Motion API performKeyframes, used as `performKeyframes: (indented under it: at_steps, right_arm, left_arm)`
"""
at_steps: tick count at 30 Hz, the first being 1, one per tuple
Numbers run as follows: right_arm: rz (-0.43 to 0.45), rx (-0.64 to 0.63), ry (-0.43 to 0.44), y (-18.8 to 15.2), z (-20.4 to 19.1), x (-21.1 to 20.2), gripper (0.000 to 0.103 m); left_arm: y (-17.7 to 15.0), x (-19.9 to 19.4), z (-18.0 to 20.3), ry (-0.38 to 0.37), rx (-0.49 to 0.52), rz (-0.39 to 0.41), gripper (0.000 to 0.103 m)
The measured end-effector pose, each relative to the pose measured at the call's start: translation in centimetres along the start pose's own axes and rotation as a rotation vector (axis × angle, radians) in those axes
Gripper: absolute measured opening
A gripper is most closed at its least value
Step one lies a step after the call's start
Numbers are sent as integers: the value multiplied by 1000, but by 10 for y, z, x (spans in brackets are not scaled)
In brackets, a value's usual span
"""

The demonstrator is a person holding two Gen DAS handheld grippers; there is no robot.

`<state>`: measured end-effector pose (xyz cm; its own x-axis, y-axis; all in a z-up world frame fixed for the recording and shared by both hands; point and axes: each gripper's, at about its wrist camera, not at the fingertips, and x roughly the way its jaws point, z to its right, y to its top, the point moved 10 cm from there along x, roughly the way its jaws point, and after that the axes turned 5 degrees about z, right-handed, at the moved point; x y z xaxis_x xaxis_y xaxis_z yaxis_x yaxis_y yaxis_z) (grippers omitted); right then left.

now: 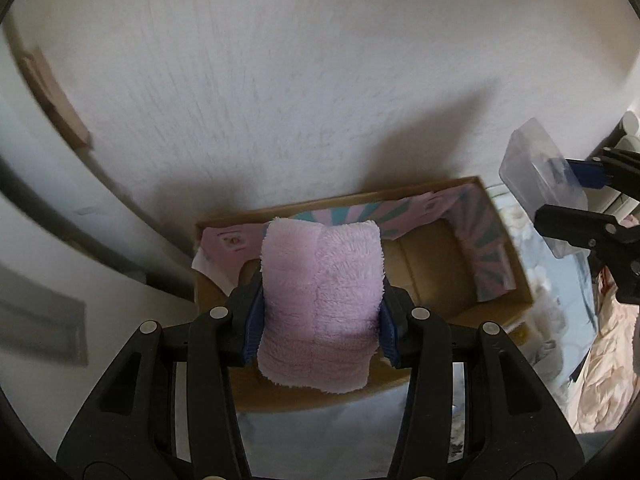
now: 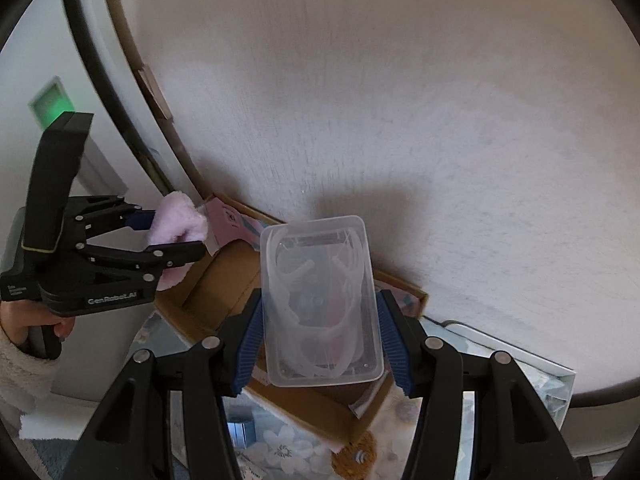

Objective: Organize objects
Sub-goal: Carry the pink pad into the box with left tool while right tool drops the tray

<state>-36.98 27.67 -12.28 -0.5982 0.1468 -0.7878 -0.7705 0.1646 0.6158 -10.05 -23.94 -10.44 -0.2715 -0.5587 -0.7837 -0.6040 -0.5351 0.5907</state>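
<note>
My left gripper (image 1: 320, 324) is shut on a folded pink fluffy cloth (image 1: 320, 300) and holds it above the near-left part of an open cardboard box (image 1: 432, 268) with pink and teal flaps. My right gripper (image 2: 320, 340) is shut on a clear plastic lidded box (image 2: 320, 304) with white plastic pieces inside, held above the same cardboard box (image 2: 224, 280). In the left wrist view the right gripper (image 1: 576, 196) and the clear box (image 1: 536, 168) show at the right edge. In the right wrist view the left gripper (image 2: 176, 236) and the cloth (image 2: 176, 224) show at the left.
The cardboard box sits against a white textured wall (image 1: 320, 80). A flower-patterned surface (image 2: 288, 448) lies under it. A white door frame (image 2: 132, 80) stands at the left, with a green-lit panel (image 2: 48, 102). Crumpled beige fabric (image 1: 608, 360) lies at the right.
</note>
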Motion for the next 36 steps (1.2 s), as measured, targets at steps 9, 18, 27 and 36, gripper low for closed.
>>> performKeyframes:
  at_steps: [9,18,27,36]
  right_arm:
    - [-143,2,-18,-34,13,59,51]
    - [-264,17,-17,-66,15,113,51]
    - [-291,-6,-15,-79,21,124,51]
    - [-287,4,14,-71,17,126,52]
  left_arm:
    - [-17,57,-9,14,-13,-149,43]
    - [-44,104,-5,22,-33,-296,43]
    - [-53,119,0,42,7,-350,43]
    - [-42,108,1,78,60,-354,47]
